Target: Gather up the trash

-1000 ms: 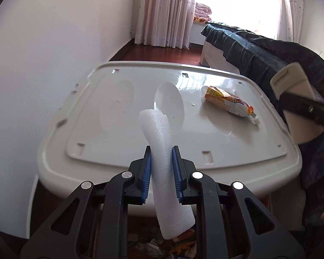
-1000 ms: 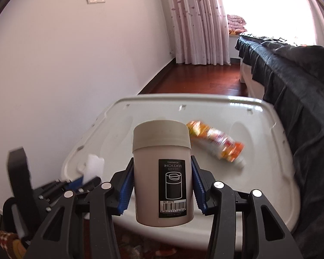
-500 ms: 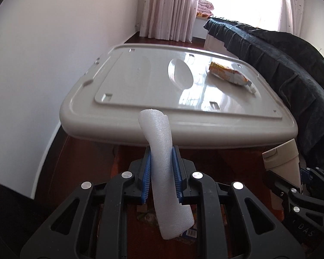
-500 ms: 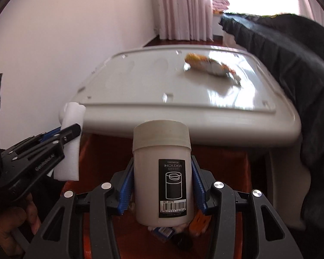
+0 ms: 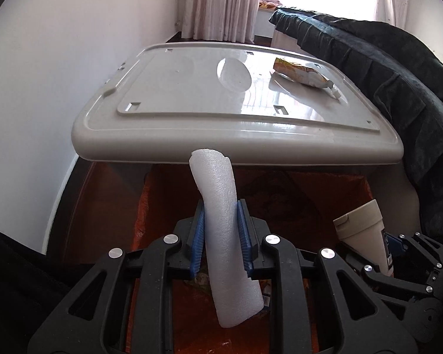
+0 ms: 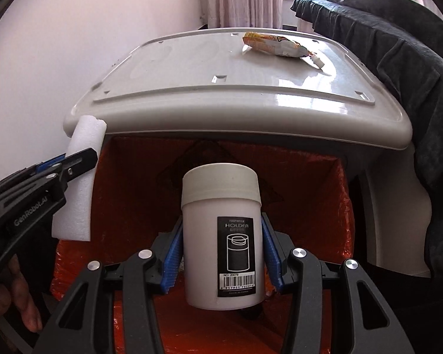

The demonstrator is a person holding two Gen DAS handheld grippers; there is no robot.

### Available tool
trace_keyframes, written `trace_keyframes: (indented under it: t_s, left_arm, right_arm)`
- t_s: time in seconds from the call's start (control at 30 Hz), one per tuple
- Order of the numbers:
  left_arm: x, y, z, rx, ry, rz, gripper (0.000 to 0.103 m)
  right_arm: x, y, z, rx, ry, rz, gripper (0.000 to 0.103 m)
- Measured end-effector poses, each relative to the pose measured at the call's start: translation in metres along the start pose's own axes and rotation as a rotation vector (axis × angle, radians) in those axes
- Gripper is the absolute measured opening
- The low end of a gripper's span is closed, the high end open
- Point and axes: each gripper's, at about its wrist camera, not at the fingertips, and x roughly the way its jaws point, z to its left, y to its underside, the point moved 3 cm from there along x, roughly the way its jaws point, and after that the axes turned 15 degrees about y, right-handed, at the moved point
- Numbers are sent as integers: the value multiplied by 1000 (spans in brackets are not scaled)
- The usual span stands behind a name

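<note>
trash: white foam strip (image 5: 225, 230) between left gripper's (image 5: 221, 236) just-loosening jaws; only right view showed right gripper (image 6: 221, 250) clamping labelled toothpick holder (image 6: 223, 244).

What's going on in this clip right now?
A person is collecting trash with a tool in each hand. The left tool has a white foam piece between its pads, its jaws just easing open; the right tool grips a white toothpick-holder jar. Both are over the orange-lined bin. A snack wrapper lies on the grey lid.
</note>
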Motion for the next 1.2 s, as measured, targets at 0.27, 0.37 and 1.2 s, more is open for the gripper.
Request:
trace_keyframes:
  t_s: [0.27,0.37,1.2]
  left_arm:
    - [2,4,-1,-31,1,23,49]
    - [0,2,-3,-32,-45,21,77]
    - [-15,-29,-9,-29,-17,-60,80]
  right_arm:
    - [7,2,-8,33,9,8,63]
    - [2,-1,-9,36,19,-20,71]
    - [1,-22,-33,121,31,-70,81]
